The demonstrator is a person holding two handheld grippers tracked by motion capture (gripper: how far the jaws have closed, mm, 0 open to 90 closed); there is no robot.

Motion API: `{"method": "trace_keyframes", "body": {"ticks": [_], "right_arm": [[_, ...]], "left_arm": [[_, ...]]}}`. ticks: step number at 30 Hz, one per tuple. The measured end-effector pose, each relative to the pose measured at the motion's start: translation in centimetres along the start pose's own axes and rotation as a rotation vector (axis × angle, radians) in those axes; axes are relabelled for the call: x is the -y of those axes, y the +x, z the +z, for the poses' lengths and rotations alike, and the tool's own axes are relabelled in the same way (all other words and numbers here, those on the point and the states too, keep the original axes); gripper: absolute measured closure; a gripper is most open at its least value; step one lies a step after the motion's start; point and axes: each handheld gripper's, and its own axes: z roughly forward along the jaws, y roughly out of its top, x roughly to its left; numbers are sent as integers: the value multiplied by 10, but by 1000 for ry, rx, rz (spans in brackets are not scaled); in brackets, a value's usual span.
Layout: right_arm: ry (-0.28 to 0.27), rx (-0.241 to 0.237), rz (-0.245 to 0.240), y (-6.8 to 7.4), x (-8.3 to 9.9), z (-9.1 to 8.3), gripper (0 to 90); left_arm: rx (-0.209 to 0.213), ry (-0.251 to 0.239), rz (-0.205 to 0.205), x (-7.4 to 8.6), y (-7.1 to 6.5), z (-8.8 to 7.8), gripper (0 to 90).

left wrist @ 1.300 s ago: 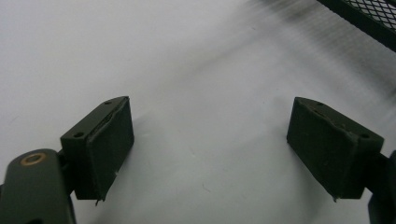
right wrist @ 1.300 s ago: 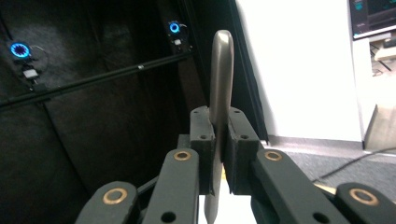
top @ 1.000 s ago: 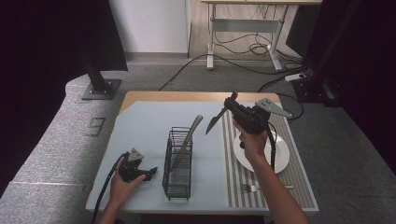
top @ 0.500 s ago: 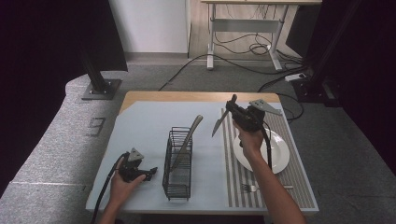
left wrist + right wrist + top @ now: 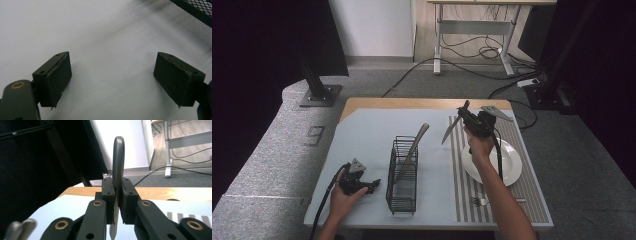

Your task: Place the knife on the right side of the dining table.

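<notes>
My right gripper (image 5: 465,118) is shut on a table knife (image 5: 450,131) and holds it in the air over the left edge of the striped placemat (image 5: 532,192). The blade slants down and left towards the black wire basket (image 5: 403,196). In the right gripper view the knife handle (image 5: 118,157) rises between the closed pads (image 5: 108,195). My left gripper (image 5: 373,184) rests low on the white table (image 5: 362,135), left of the basket, with its jaws open and empty. Its pads (image 5: 60,75) stand wide apart over the bare surface.
A metal utensil (image 5: 414,149) leans in the basket, its end sticking out up and to the right. A white plate (image 5: 507,165) lies on the placemat beside my right forearm, and a fork (image 5: 482,201) lies near the front edge. The basket's corner (image 5: 197,10) is close to the left gripper.
My right gripper has shifted slightly with the knife, and the blade hangs a little steeper. The left gripper has stayed put.
</notes>
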Motion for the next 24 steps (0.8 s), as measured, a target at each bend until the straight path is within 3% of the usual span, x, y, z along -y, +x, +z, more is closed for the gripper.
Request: {"method": "trace_keyframes", "body": {"ticks": [17,24], "right_arm": [[-25,75,25,-31,3,17,835],[-37,87,70,-46,2,22,835]], "left_arm": [[1,0,1,0,0,0,140],[1,0,1,0,0,0,141]]}}
